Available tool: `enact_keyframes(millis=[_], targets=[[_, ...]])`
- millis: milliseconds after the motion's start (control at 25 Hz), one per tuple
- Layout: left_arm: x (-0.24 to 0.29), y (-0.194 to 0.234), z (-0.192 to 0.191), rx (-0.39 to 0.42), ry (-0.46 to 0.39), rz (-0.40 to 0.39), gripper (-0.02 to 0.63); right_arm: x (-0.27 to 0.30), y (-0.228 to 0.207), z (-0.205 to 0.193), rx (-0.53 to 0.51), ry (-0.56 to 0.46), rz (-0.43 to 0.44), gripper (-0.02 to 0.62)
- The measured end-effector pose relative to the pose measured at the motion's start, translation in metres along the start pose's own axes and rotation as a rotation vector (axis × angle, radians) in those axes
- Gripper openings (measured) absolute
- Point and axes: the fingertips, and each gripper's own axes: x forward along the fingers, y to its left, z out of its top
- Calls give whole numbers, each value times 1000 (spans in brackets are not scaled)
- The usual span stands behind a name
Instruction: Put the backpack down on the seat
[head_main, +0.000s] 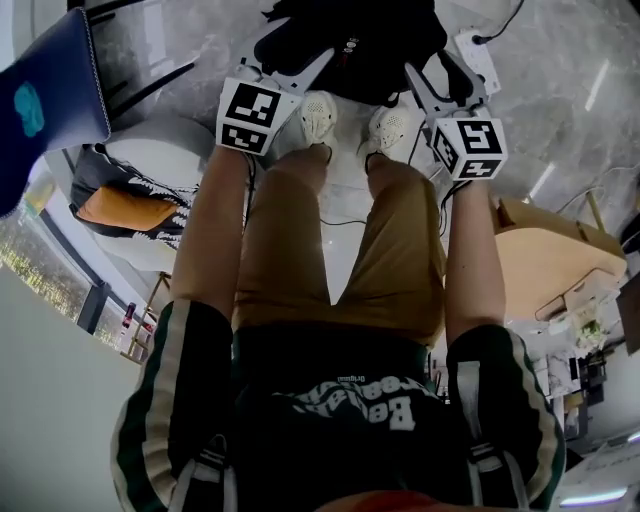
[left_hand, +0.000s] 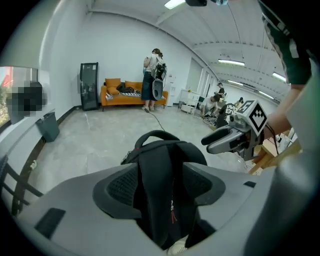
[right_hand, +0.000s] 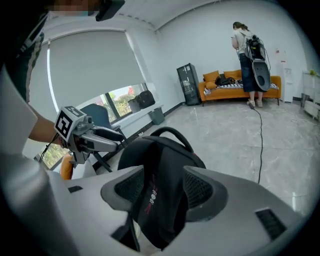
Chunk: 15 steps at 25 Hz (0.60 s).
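Left hand-held gripper (left_hand: 162, 182): open; a black shoulder strap (left_hand: 152, 200) runs between its pads, unclamped.
Right hand-held gripper (right_hand: 161, 190): open, with a printed strap (right_hand: 156, 197) between its pads, not pinched.
Backpack (head_main: 350, 40): black, upright, just ahead of the person's white shoes (head_main: 318, 115); its top is cut off by the head view's upper edge.
Support: whatever the backpack rests on is hidden; grey marble floor (head_main: 560, 90) shows around it.
Writing: the small white print on the printed strap is too small to read, and the shirt lettering (head_main: 350, 405) is upside down and unclear.
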Motion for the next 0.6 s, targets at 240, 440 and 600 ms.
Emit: enact_keyframes(millis=[240,440,600], targets=[[56,14,-64,-53,56,-60,291,46,-32,-33,42,-40,-45,232],[75,11,-78,-78,35,-130,291,52,-44,-55,122,-35,-29,235],[92,-5,-78,-83,17,-187,269,81,-21,-78,155,29,116,235]])
